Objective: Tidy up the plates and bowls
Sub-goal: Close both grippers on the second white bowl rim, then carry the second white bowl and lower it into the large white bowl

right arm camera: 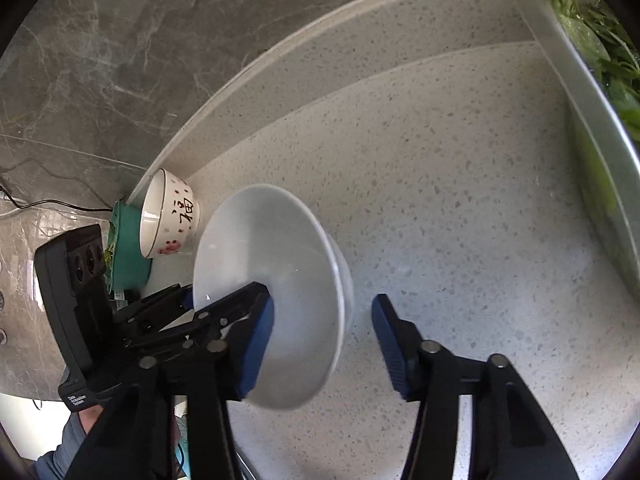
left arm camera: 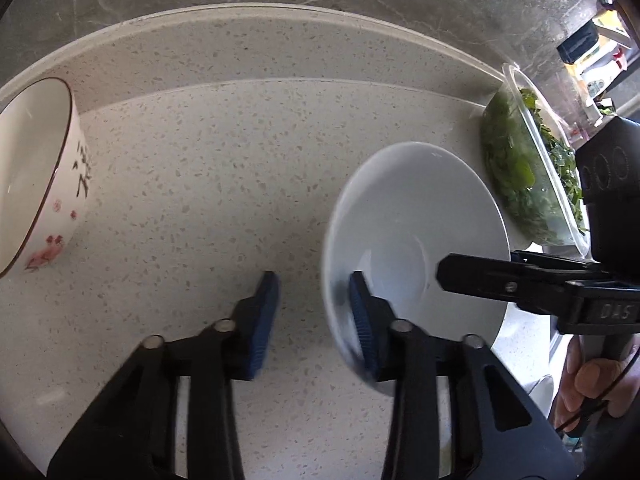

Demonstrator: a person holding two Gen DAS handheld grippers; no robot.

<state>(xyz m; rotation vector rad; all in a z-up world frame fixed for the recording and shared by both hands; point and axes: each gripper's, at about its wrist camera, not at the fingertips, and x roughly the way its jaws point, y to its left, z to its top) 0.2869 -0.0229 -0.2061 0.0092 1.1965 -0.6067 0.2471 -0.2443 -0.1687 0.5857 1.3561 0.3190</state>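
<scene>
A plain white bowl (left arm camera: 416, 240) stands on the speckled counter (left arm camera: 224, 168); it also shows in the right wrist view (right arm camera: 280, 272). My left gripper (left arm camera: 314, 312) is open, its right pad inside the bowl and its left pad outside, astride the near rim. My right gripper (right arm camera: 324, 340) is open too, its left pad inside the bowl and its right pad outside. A white bowl with red flowers and black writing (left arm camera: 44, 176) stands at the far left; it also shows in the right wrist view (right arm camera: 170, 212).
A clear container of green leaves (left arm camera: 536, 168) sits to the right of the white bowl, also in the right wrist view (right arm camera: 592, 92). A teal bowl (right arm camera: 126, 246) stands behind the flowered bowl. A raised counter ledge (left arm camera: 240, 44) and a grey marble wall run along the back.
</scene>
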